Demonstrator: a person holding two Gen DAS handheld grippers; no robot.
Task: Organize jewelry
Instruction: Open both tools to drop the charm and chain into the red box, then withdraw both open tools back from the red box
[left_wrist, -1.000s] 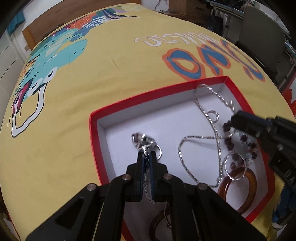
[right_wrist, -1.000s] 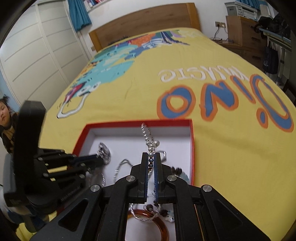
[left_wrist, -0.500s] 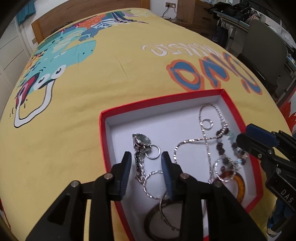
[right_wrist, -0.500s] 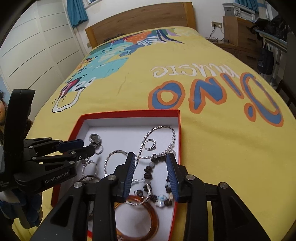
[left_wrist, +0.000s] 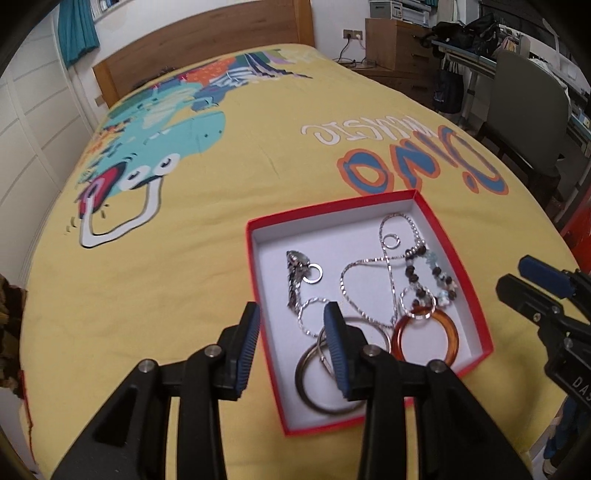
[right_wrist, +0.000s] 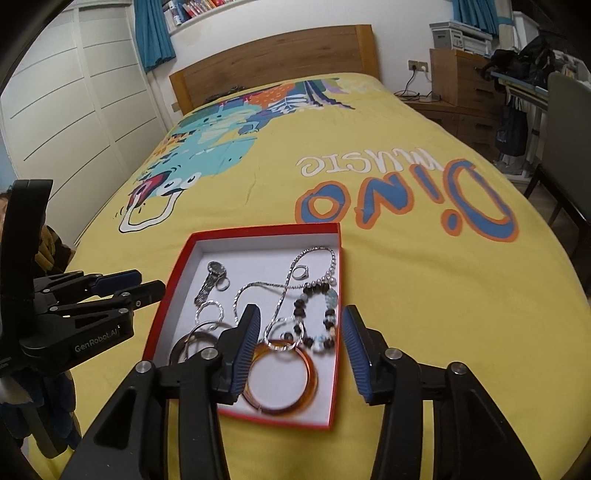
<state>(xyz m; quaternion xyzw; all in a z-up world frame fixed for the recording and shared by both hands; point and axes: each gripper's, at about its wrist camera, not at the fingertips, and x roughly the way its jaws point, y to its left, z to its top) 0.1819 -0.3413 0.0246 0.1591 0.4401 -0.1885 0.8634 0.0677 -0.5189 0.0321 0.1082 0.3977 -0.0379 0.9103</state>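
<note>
Chains (left_wrist: 373, 280) are lying thin, floppy and tangly in the red box (left_wrist: 476, 295), so both empty, spread grippers (left_wrist: 291, 325) (right_wrist: 300, 332) should probably be pinching the stiff orange bangle (right_wrist: 282, 380).

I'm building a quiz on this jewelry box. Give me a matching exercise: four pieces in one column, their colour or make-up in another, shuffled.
Things:
1. watch
2. big bangle
3. bracelet
4. long chain

Looks:
A. amber orange
B. dark and pale beads
C. thin silver links
D. silver metal band with a round face

Pairs: 1-D, 2-A, 3-B, 4-C
</note>
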